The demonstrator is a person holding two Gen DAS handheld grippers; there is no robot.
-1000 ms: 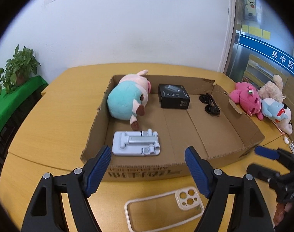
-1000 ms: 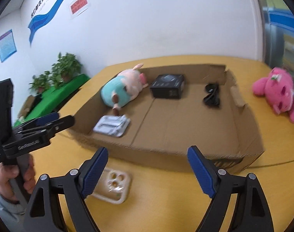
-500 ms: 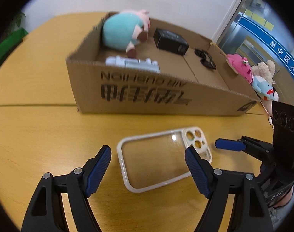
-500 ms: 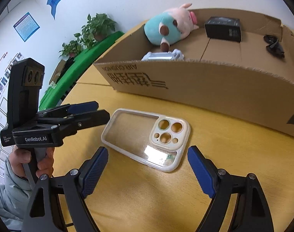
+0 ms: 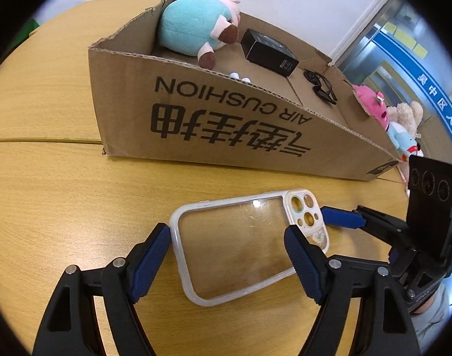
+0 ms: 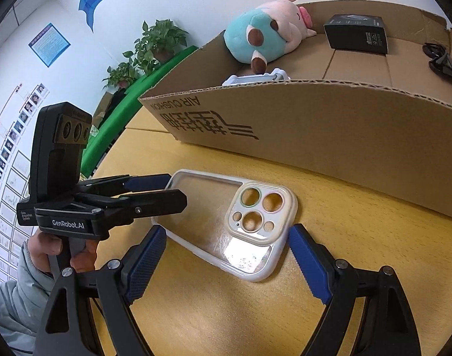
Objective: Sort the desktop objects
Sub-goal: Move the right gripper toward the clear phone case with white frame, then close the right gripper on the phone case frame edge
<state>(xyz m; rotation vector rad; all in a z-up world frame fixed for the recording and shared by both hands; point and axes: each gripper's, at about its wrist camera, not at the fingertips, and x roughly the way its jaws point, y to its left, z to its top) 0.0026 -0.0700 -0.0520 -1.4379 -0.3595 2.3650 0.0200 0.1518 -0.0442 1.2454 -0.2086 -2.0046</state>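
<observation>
Clear phone case (image 5: 240, 246) flat on wooden table (image 5: 62, 195), just in front of cardboard box (image 5: 226, 124). Left gripper (image 5: 227, 247) spread wide, straddling case's plain end; nothing grasped. Right gripper (image 6: 227, 256) also released, flanking camera-cutout end. Right wrist view alone shows hand (image 6: 52, 249) on left handle, potted plants (image 6: 154, 44). Left wrist view alone shows pink plush (image 5: 373, 105) beyond box.

Yellow-brown wooden tabletop (image 5: 47, 195), seam across at nine o'clock. Directly on it: clear white-rimmed phone case (image 5: 243, 246) at six, open brown cardboard box (image 5: 226, 127) at twelve, plush toys (image 5: 401, 130) at three.
</observation>
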